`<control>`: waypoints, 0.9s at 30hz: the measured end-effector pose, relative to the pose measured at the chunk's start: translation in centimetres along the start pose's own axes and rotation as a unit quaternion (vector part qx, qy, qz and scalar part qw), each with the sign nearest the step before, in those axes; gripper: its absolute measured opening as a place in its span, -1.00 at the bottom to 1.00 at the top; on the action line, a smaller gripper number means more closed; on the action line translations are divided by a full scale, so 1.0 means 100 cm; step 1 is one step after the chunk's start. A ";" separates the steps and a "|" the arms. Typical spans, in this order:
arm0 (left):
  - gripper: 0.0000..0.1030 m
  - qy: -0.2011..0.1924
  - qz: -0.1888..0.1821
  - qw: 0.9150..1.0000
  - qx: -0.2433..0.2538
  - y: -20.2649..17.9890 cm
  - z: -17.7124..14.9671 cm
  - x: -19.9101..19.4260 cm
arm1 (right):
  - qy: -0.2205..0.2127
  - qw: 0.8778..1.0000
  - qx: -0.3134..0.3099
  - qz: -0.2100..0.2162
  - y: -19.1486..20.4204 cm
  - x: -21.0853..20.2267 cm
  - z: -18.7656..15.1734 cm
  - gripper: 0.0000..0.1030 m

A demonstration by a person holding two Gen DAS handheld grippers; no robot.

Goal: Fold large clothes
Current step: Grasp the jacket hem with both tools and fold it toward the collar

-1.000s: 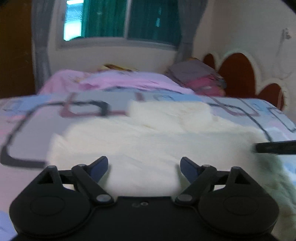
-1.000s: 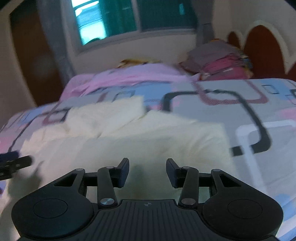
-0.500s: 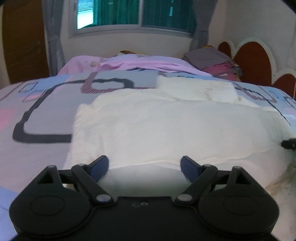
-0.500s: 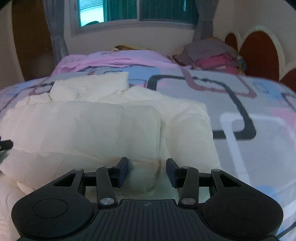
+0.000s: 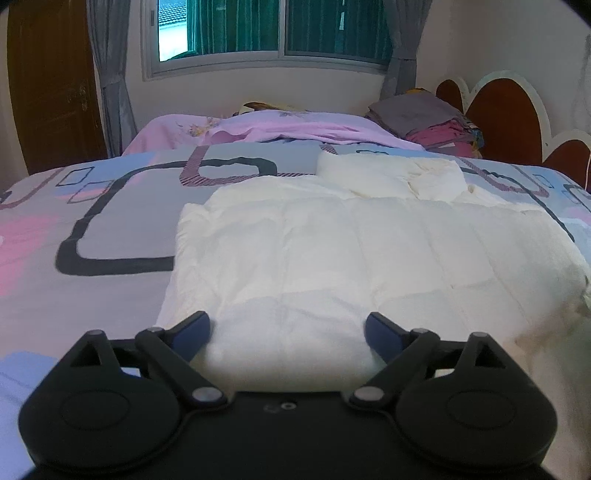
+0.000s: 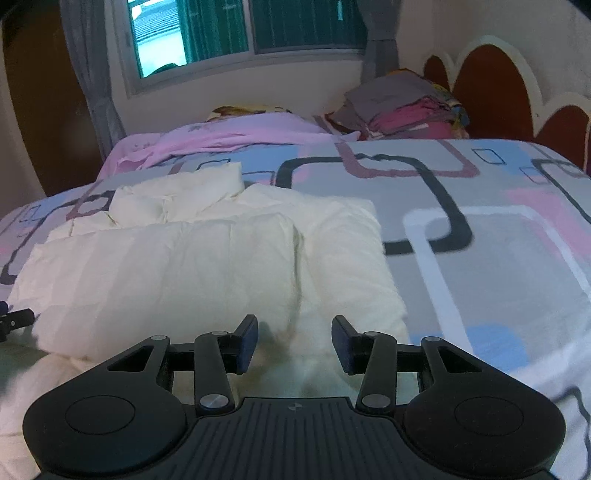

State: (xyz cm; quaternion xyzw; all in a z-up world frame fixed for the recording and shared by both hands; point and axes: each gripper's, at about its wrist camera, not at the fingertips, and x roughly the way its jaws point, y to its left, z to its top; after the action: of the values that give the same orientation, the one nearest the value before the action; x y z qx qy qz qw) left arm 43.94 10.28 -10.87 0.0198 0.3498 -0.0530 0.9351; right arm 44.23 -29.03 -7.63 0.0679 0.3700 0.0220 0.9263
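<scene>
Cream, quilted and puffy, one large coat (image 5: 332, 258) lies spread across the middle of the bed (image 5: 110, 229), flat on the patterned cover, presumably laid out there so its panels can be turned over one another. Its far end is bunched into a soft roll toward the window (image 5: 258, 33), and in the right wrist view one side panel already lies doubled over the body, so the fold looks partly made. Past the coat's far end lies one pink blanket (image 5: 288, 129). Beyond the coat's far right corner, by the headboard (image 5: 498, 110), sits one stack (image 6: 406, 107) of folded clothes, likely finished pieces put out of the way.

Two grippers hover at the coat's near edge. The left gripper (image 5: 287, 328) has just been opening wider; its jaws stand far apart over the near hem and pinch nothing. The right gripper (image 6: 294, 341) is about half open above the near right part of the coat, with cloth below the gap but no pad pressing on it. I judge both are lining up for the next grasp.
</scene>
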 end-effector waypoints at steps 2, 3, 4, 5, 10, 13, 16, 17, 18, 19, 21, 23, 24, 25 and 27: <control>0.77 0.001 0.002 1.000 0.001 0.004 -0.007 -0.012 | -0.001 1.000 0.006 -0.004 -0.007 -0.013 -0.006 -0.05; 0.76 0.001 0.005 1.000 0.001 0.008 -0.012 -0.020 | -0.003 1.000 0.009 -0.007 -0.011 -0.020 -0.009 0.47; 0.75 0.001 0.009 1.000 -0.001 0.011 -0.018 -0.028 | -0.011 1.000 0.011 -0.009 -0.015 -0.028 -0.014 0.70; 0.73 0.002 0.012 1.000 -0.003 0.015 -0.025 -0.036 | -0.017 1.000 0.009 -0.007 -0.019 -0.035 -0.018 0.79; 0.57 0.026 0.028 0.999 -0.019 0.029 -0.068 -0.079 | -0.005 1.000 0.021 0.010 -0.042 -0.065 -0.042 0.79; 0.55 0.039 0.032 0.998 -0.027 0.029 -0.094 -0.102 | 0.000 0.999 0.041 0.025 -0.063 -0.086 -0.063 0.78; 0.53 0.040 0.024 0.997 -0.060 0.033 -0.113 -0.126 | 0.016 0.996 0.077 0.046 -0.086 -0.106 -0.089 0.78; 0.53 0.041 0.021 0.997 -0.070 0.033 -0.118 -0.134 | 0.021 0.995 0.088 0.051 -0.095 -0.114 -0.100 0.72; 0.49 0.042 0.021 0.996 -0.076 0.034 -0.123 -0.141 | 0.027 0.993 0.100 0.056 -0.103 -0.121 -0.108 0.59; 0.46 0.044 0.020 0.996 -0.080 0.034 -0.129 -0.147 | 0.036 0.991 0.115 0.063 -0.110 -0.126 -0.118 0.57; 0.42 0.047 0.015 0.994 -0.093 0.036 -0.140 -0.160 | 0.047 0.986 0.140 0.077 -0.124 -0.137 -0.136 0.55; 0.41 0.049 0.009 0.993 -0.107 0.036 -0.150 -0.172 | 0.058 0.983 0.152 0.087 -0.131 -0.147 -0.154 0.55; 0.40 0.051 0.007 0.992 -0.115 0.037 -0.156 -0.178 | 0.063 0.981 0.156 0.092 -0.134 -0.151 -0.162 0.55; 0.38 0.052 0.003 0.991 -0.123 0.038 -0.163 -0.183 | 0.067 0.980 0.161 0.099 -0.137 -0.154 -0.168 0.55; 0.31 0.055 -0.010 0.988 -0.147 0.041 -0.173 -0.192 | 0.070 0.975 0.174 0.117 -0.140 -0.161 -0.180 0.55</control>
State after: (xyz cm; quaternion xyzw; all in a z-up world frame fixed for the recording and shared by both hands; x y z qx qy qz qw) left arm 18.70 17.26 -11.32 -0.1181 0.4049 -0.0095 0.9067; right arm 20.01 -42.38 -11.50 0.2696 0.4218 0.0705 0.8628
